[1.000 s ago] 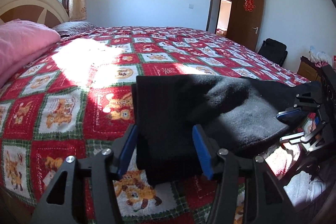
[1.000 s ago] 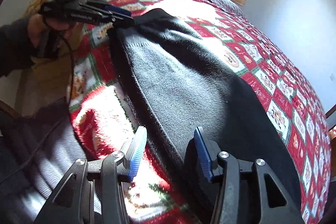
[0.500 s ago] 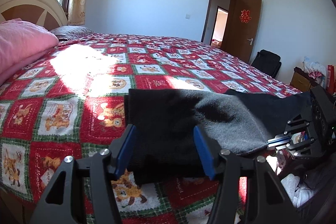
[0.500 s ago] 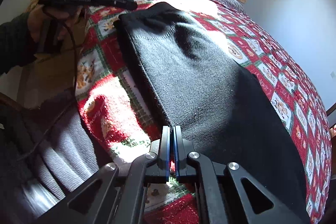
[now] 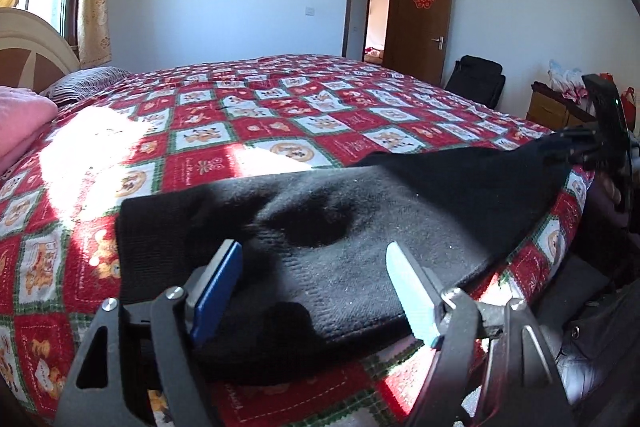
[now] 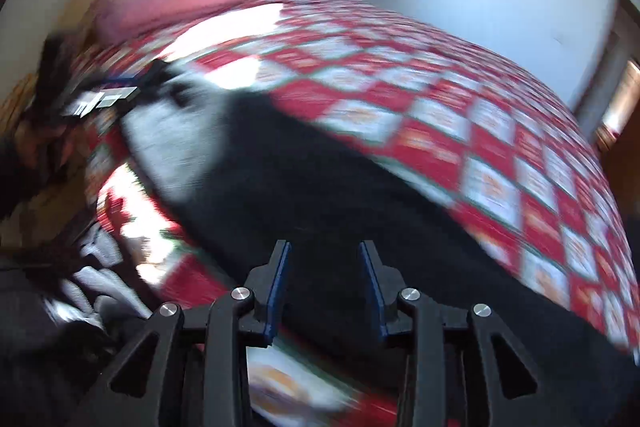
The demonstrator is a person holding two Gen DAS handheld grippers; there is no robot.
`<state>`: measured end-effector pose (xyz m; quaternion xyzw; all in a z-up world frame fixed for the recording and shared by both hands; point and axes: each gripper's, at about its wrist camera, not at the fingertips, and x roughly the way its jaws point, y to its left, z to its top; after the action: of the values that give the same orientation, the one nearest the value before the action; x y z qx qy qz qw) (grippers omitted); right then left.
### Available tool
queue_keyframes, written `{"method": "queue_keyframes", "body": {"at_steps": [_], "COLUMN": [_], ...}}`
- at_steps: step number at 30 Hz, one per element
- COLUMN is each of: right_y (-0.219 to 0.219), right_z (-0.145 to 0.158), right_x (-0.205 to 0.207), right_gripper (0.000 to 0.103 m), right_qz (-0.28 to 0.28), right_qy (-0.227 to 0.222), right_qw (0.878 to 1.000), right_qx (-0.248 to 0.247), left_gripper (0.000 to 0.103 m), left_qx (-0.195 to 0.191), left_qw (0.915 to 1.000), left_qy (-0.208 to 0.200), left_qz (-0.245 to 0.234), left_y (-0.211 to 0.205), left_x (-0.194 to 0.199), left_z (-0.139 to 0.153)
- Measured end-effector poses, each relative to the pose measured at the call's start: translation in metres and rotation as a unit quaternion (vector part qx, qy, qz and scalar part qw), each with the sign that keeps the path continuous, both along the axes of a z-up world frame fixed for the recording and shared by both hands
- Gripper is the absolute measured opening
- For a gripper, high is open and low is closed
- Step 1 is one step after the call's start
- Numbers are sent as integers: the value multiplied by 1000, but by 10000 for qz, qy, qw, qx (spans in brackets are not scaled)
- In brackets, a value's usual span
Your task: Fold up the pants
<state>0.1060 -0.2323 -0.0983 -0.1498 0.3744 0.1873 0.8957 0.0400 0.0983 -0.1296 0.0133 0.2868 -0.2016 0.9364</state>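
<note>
The black pants (image 5: 360,227) lie along the near edge of the bed on the red patchwork quilt (image 5: 280,123). My left gripper (image 5: 316,267) is open, its blue pads just above one end of the pants. The right gripper shows at the far right of this view (image 5: 600,143), by the other end. In the blurred right wrist view my right gripper (image 6: 324,259) is open over the pants (image 6: 320,187), holding nothing. The left gripper shows at the far left there (image 6: 104,95).
A pink pillow (image 5: 20,123) and the headboard (image 5: 32,47) are at the left. An open brown door (image 5: 424,19), a black bag (image 5: 476,79) and a wooden cabinet (image 5: 552,111) stand beyond the bed. Grey clothing lies below the bed edge (image 6: 92,267).
My right gripper shut half a second ago and has now opened and swung up, blurring its view. The left gripper stayed open and tilted upward over the pants' end.
</note>
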Motion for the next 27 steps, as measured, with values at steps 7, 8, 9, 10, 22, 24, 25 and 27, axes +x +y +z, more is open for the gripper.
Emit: {"method": "queue_keyframes", "body": {"at_steps": [7,8,9,10,22,24,25,27], "right_y": [-248,-272,-285,-303,-338,-340,-339,-336], "right_z": [58,56,53,47,31,37,39,36], "right_x": [7,12,14,19,24,24,26,33], "right_gripper": [37,37,37,37,7,4,4,4], "right_qz": [-3493,-3672,-3739,-3840,-3878,-3909,-3907,-3967], "right_qy": [-52,127,281,461,401,243,199,97], "right_qw": [9361,9285,9249,9187,9029,9017,9038,9079], "right_qx": [412,536,635,805,1810,1835,1737,1350], "left_gripper": [77,77,77,77,77,78,80,81], "left_qx": [54,64,55,46,77,107,97,101], "left_qw": [9998,9998,9998,9998,9994,9994,9995,9995], "left_qy": [133,143,153,160,325,318,316,304], "left_qz": [-139,-147,-150,-145,9,16,7,20], "left_y": [-19,-21,-22,-23,-14,-15,-16,-16], "left_x": [9,10,11,11,15,15,14,14], "left_z": [-6,-6,-7,-7,-21,-22,-22,-22]}}
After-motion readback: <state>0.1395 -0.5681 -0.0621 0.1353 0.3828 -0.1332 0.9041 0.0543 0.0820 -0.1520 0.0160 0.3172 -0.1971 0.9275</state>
